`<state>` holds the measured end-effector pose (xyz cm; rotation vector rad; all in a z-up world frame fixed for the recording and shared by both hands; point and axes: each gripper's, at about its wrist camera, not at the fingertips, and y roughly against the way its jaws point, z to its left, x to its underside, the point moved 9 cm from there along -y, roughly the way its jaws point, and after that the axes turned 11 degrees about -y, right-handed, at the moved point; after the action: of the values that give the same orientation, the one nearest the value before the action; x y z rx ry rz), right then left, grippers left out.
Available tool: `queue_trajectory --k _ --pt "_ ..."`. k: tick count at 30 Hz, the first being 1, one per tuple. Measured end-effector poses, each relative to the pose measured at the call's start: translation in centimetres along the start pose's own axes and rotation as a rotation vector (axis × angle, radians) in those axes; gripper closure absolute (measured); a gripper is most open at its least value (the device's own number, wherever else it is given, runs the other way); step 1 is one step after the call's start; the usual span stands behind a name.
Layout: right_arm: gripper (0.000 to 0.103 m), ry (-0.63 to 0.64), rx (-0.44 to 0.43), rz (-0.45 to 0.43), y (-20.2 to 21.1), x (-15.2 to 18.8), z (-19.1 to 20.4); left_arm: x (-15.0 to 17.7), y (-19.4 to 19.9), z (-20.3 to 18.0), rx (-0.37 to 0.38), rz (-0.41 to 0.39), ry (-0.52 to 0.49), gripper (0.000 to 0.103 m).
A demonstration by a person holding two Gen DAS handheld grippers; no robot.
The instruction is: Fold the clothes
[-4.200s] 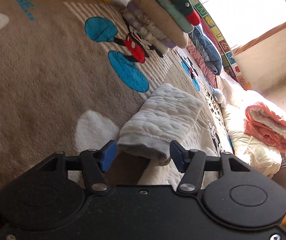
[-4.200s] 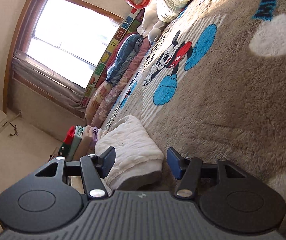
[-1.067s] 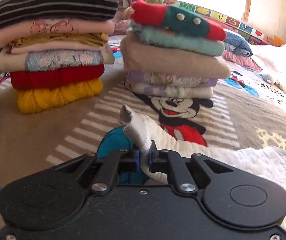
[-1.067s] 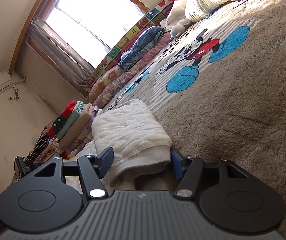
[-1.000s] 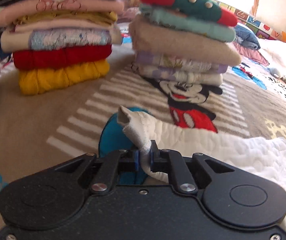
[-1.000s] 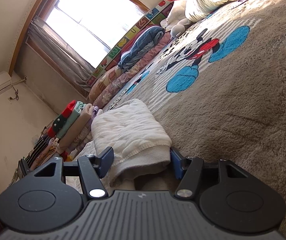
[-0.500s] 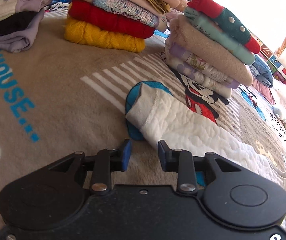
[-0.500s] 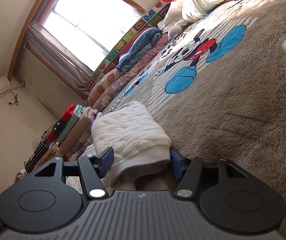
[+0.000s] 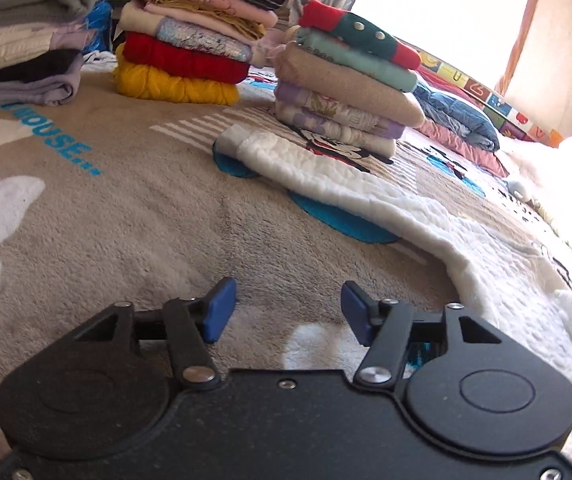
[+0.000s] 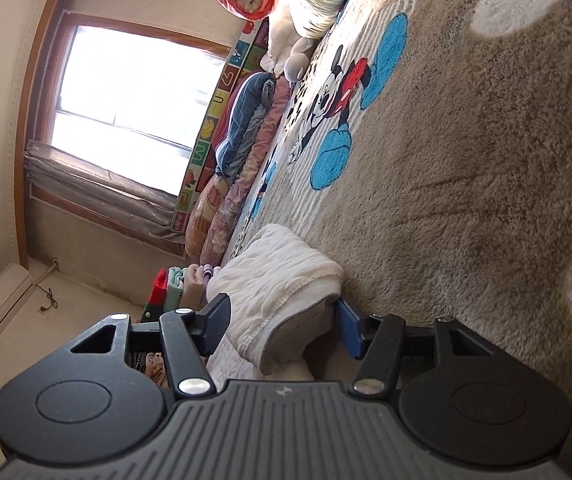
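A: White quilted garment is down on the brown cartoon-print blanket, stretched out w/ one cuffed end near the stacks and the rest running to the right edge of the left cam.

B: And the left gripper?

A: Jaws opening right now, nothing btwn them, just bare blanket under the blue pads. Garment lies off to its right, apart from the tips.

B: Right gripper?

A: Closing in on the other end of the garment. Thick folded edge sits btwn the jaws; the pads look to be touching the fabric on both sides, tho it's hard to be sure they're really squeezing.

B: What else is around?

A: Two stacks of folded clothes behind the garment: one w/ a yellow knit at the bottom, one topped by a red-and-green piece. Grey and lilac pile far left. Window bright in the right cam, rolled bedding below it.
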<state>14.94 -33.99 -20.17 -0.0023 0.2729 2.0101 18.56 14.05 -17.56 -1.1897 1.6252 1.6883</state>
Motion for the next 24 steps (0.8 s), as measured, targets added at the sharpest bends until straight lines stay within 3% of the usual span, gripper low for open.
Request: queue_trajectory --k 2,4,7,17,24 --pt "0.055 0.005 0.023 -0.010 -0.5 0.0 0.0 0.1 0.1 -0.5 -0.012 0.001 -0.035 0.039" --pt "0.074 0.012 0.040 -0.022 -0.9 0.0 0.0 0.0 0.3 -0.4 -0.007 0.009 -0.019 0.039" --pt "0.090 0.070 0.075 -0.040 -1.2 -0.8 0.6 -0.3 0.4 0.1 0.008 0.023 0.037 0.038" --pt "0.097 0.354 0.158 -0.081 -2.9 -7.1 7.0 -1.9 -0.2 -0.4 0.028 0.022 0.059 0.038" --pt "0.097 0.588 0.216 -0.058 -4.9 -10.5 11.6 -4.4 1.2 -2.8 0.077 -0.070 0.005 0.038"
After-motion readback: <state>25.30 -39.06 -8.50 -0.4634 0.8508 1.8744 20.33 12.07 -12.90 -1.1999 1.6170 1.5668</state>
